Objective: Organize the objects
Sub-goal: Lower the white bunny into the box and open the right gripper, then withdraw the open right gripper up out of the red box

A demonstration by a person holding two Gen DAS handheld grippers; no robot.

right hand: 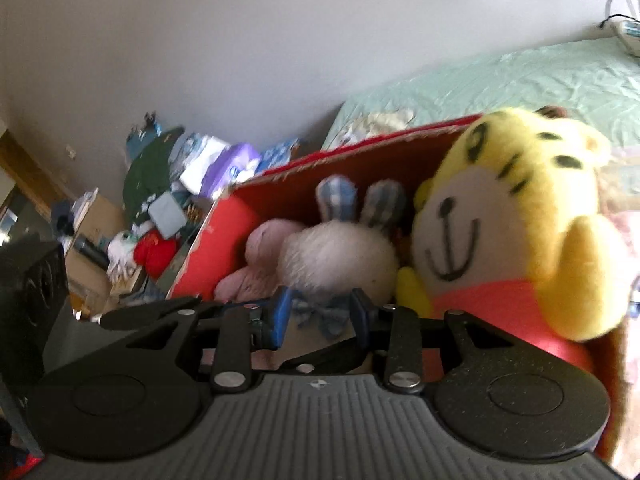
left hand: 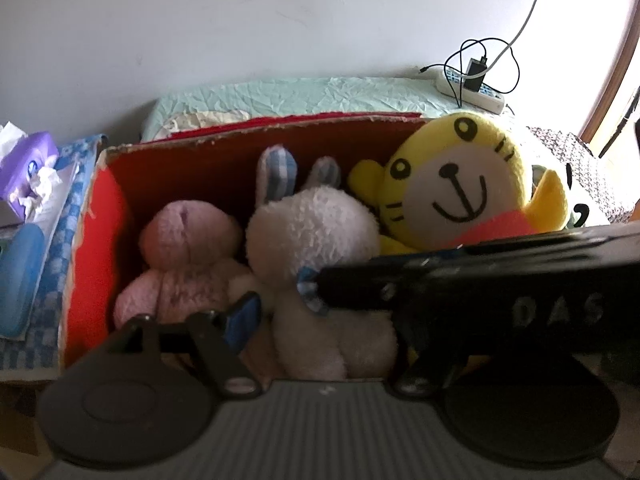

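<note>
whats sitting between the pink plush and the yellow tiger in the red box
The white bunny with blue checked ears sits between the pink plush and the yellow tiger, pressed against both inside the red box. Both wrist views show it.

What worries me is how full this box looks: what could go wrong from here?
The right gripper pinches only the bow of the white bunny; a lift could slip or tear it. The yellow tiger sits high above the red box rim, against the bunny, and might tumble out. The left gripper is crowded close to the right; they could knock together.
</note>
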